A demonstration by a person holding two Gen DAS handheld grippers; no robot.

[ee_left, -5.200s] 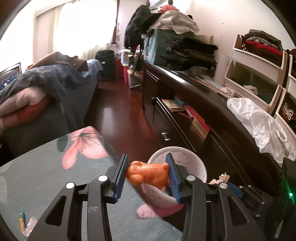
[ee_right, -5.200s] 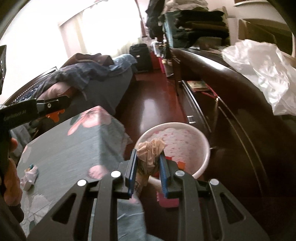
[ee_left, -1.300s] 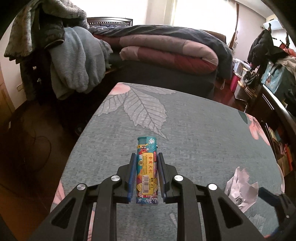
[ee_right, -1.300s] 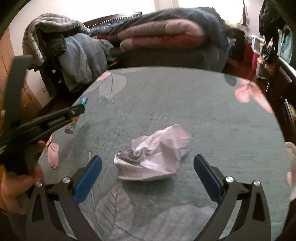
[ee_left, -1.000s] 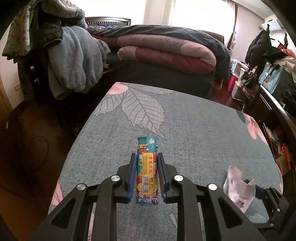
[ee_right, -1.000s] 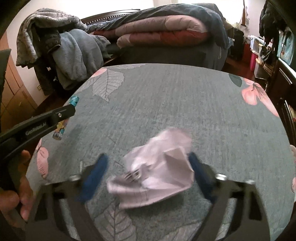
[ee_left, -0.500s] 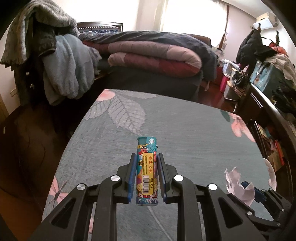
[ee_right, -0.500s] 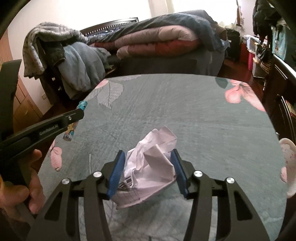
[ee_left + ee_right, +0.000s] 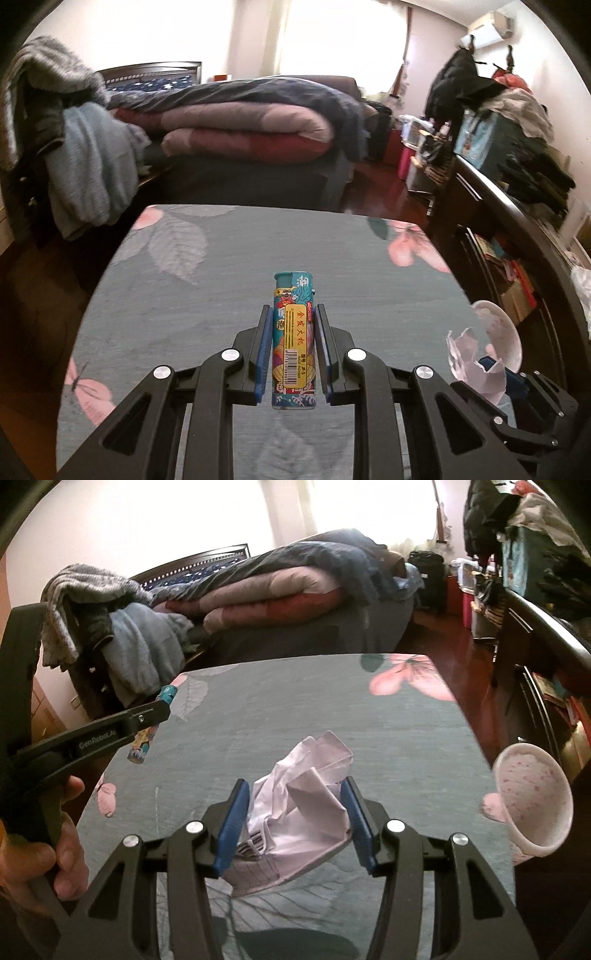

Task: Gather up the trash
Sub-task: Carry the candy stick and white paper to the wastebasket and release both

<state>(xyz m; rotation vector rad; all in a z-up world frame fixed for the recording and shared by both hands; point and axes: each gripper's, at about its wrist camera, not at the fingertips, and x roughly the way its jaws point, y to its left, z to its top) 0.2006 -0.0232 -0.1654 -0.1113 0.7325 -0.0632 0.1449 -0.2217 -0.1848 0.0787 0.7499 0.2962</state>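
Observation:
My left gripper (image 9: 291, 317) is shut on a teal patterned lighter (image 9: 294, 339) with a yellow label, held upright above the floral tablecloth (image 9: 221, 295). My right gripper (image 9: 293, 794) is shut on a crumpled white paper (image 9: 299, 812), lifted off the cloth. The same paper (image 9: 472, 362) shows at the lower right of the left wrist view, and the lighter (image 9: 149, 731) in the left gripper shows at the left of the right wrist view. A pink-speckled white bin (image 9: 532, 805) stands just past the table's right edge, also visible as the bin (image 9: 498, 339) in the left wrist view.
A bed with folded quilts (image 9: 240, 125) lies beyond the table. Clothes hang over a chair (image 9: 74, 147) at the left. A dark dresser (image 9: 517, 229) piled with clothes runs along the right. A hand (image 9: 40, 849) grips the left tool's handle.
The right gripper closed on the crumpled paper and lifted it. Both grippers have risen and swung right, bringing the bin into view; the lighter stays clamped in the left one.

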